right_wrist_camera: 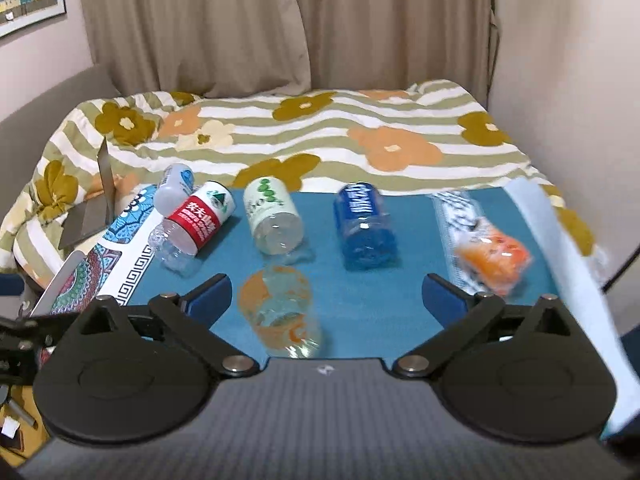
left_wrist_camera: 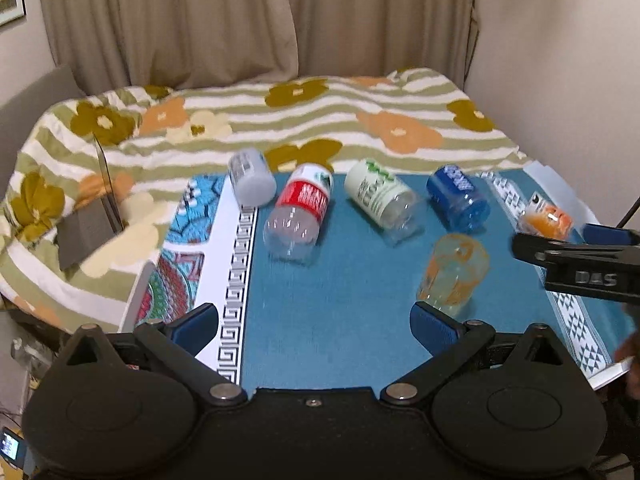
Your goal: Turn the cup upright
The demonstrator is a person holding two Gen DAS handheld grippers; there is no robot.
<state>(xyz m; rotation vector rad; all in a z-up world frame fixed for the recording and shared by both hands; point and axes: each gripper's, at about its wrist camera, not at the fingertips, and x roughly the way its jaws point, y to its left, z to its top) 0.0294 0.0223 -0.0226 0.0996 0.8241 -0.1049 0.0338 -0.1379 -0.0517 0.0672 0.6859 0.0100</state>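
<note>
Cup (right_wrist_camera: 280, 312): lies on its side on the blue mat (right_wrist_camera: 360, 292), in front of the row of bottles (right_wrist_camera: 276, 216), between your right gripper's (right_wrist_camera: 326, 300) spread, empty fingers.
Left gripper (left_wrist_camera: 314, 326): fingers released, holding nothing; keep it aside.
Approach: lower your right gripper, centre on the cup's body, close gently.
Flip: rotate until the mouth faces up; it may roll.

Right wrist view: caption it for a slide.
Open right gripper frames a clear orange-printed cup lying on the blue mat.
</note>
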